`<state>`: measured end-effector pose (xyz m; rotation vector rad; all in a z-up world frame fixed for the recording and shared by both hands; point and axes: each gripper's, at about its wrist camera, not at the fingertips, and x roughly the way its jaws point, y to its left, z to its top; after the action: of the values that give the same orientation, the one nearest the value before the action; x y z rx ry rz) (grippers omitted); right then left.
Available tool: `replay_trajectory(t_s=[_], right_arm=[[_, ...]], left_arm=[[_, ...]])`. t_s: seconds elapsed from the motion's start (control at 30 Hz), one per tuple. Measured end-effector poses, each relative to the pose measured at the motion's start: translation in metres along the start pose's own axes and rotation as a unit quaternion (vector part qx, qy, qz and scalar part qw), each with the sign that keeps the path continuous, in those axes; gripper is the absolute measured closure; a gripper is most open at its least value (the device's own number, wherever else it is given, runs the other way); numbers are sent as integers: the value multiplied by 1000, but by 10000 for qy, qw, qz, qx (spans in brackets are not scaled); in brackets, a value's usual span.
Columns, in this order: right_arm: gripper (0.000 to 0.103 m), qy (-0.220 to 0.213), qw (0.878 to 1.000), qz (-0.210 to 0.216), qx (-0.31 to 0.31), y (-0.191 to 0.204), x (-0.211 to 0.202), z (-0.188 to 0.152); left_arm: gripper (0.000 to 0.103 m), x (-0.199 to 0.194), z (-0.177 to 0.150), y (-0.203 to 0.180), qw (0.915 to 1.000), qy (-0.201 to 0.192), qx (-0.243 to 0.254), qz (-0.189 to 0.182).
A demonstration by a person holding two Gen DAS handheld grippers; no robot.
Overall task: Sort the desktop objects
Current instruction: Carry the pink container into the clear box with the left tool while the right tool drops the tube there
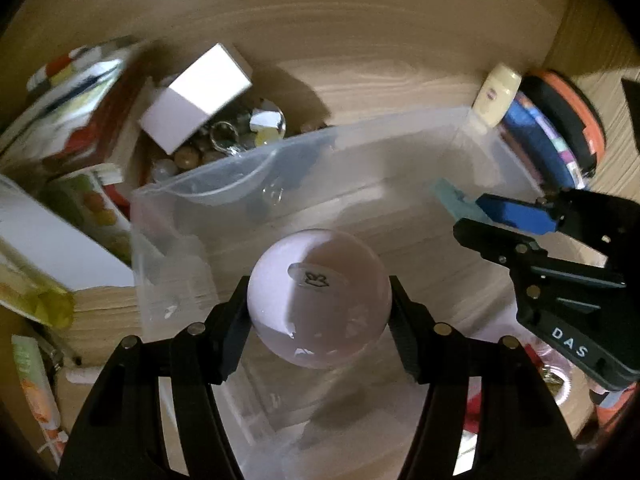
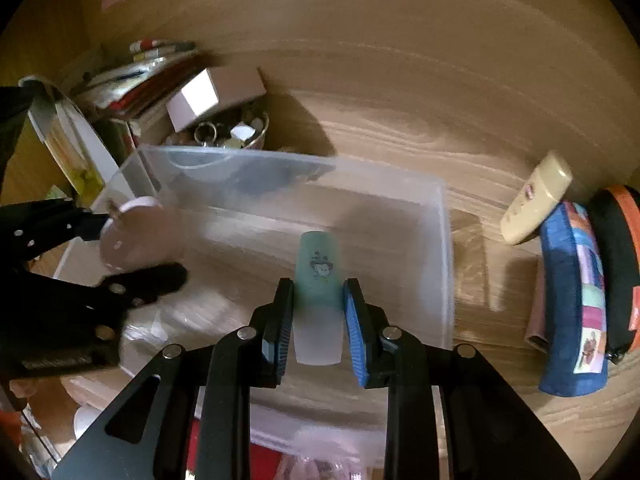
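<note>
Left wrist view, nearest: the left gripper (image 1: 319, 312) is closing its two black fingers on a pale pink ball (image 1: 319, 298), which is filling the whole gap between them.
Ball's look: it is showing a smooth, glossy, round surface with a small oval sticker on top bearing a dark mark too small to read.
Right wrist view, nearest: the right gripper (image 2: 319, 322) is pinching a mint-green tube (image 2: 319, 286) between a black pad and a blue pad, narrowly parted to the tube's width.
Tube's look: it is fading from green at the far end to frosted white at the near end, with a small dark printed figure.
Just beyond both tongs: a clear plastic bin (image 1: 496, 148) is lying under and ahead of them, and both held things are hanging over its floor.
Step in hand: by my reading, both hands are carrying items into the bin, about to set them down.
Next move: it is calling for lowering, then opening the fingers; the ball looks likely to roll once freed, so a low release seems wise.
Beyond the bin, left of the tongs: a white box (image 1: 196, 98) is resting on a bowl of trinkets (image 1: 224, 142), beside stacked books (image 1: 80, 96).
Beyond, right of the tongs: a cream case (image 2: 534, 200) and a blue pouch (image 2: 572, 300) are lying on the wooden desk (image 1: 360, 40).
</note>
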<state>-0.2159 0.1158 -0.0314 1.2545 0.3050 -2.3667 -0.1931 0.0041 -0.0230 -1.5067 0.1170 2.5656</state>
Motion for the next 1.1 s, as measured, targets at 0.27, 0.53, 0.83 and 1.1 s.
replay_trajectory(t_s=[0.27, 0.53, 0.83, 1.1], right_arm=[[80, 175, 9997, -99, -118, 4, 17, 2], [80, 114, 9998, -157, -104, 4, 15, 3], [62, -263, 9992, -261, -163, 5, -20, -1], [41, -768, 9964, -345, -63, 0, -62, -10]], left_arm=[[40, 11, 6, -11, 9998, 19, 193, 67], [40, 19, 7, -11, 9996, 173, 204, -33], [36, 4, 6, -8, 9998, -109, 154, 46], [24, -46, -1, 3, 9972, -721, 86, 188]])
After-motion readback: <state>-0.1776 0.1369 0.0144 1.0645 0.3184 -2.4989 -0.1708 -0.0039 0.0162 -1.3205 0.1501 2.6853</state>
